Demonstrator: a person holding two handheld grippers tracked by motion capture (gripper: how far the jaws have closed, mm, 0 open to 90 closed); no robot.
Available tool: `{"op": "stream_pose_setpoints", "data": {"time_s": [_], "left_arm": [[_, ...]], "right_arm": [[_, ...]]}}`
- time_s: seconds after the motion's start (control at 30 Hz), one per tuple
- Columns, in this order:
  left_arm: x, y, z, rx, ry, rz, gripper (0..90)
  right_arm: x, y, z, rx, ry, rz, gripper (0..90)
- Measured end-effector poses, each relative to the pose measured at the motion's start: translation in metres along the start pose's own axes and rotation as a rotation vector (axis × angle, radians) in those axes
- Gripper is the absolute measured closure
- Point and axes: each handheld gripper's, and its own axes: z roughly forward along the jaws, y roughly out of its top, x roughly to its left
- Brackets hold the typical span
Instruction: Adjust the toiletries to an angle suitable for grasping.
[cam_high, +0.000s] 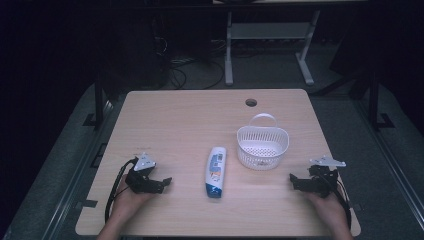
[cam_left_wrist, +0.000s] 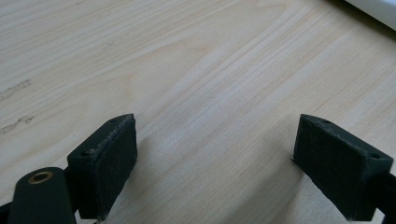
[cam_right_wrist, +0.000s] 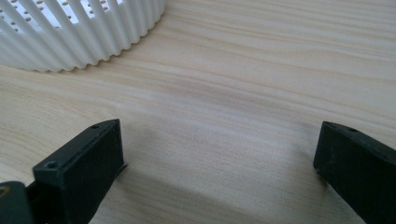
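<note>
A white and blue bottle (cam_high: 215, 172) lies flat on the wooden table (cam_high: 190, 120), cap end toward the front. To its right stands a white perforated basket (cam_high: 262, 146) with an upright handle, its ribbed wall (cam_right_wrist: 79, 32) close ahead of the right jaws. My left gripper (cam_high: 167, 181) rests at the front left, open, jaws pointing toward the bottle; between its jaws (cam_left_wrist: 215, 158) lies bare wood. At the front right my right gripper (cam_high: 292, 180) is open as well, aimed left toward the basket, with bare table between its jaws (cam_right_wrist: 219, 163).
A round cable hole (cam_high: 251, 102) sits near the table's far edge. A white edge of the bottle (cam_left_wrist: 373, 9) shows at the top right of the left gripper view. Beyond the table are a white desk frame (cam_high: 270, 35) and floor cables (cam_high: 190, 67).
</note>
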Motion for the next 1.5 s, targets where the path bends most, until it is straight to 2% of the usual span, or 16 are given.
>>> {"op": "stream_pose_setpoints", "data": {"time_s": [0.37,0.53,0.63,0.8,0.9,0.97,1.2,1.5], "left_arm": [[0.001,0.001,-0.001,0.008,0.002,-0.003,15.7],[-0.001,0.003,-0.007,0.027,0.001,-0.008,26.4],[-0.004,0.006,-0.011,0.022,-0.015,-0.017,38.9],[-0.011,0.015,-0.019,0.016,-0.047,-0.023,65.5],[-0.014,0.020,-0.021,0.013,-0.083,-0.026,82.4],[-0.015,0.022,-0.023,0.010,-0.101,-0.038,89.2],[-0.015,0.038,-0.025,0.030,-0.118,-0.003,90.0],[-0.027,0.066,-0.018,-0.020,-0.178,0.027,90.0]], "right_arm": [[0.000,0.000,0.000,0.000,0.001,0.000,1.0],[0.000,0.000,0.000,0.001,0.002,-0.001,1.0],[0.000,0.000,-0.001,0.002,0.001,0.001,1.0],[0.001,0.000,-0.001,0.002,0.000,0.001,1.0],[0.000,0.000,-0.001,0.003,0.000,0.002,1.0],[0.000,0.000,-0.001,0.002,0.000,0.001,1.0],[0.000,0.000,-0.001,0.002,0.000,0.002,1.0],[0.000,0.000,-0.001,0.001,0.000,0.002,1.0]]}}
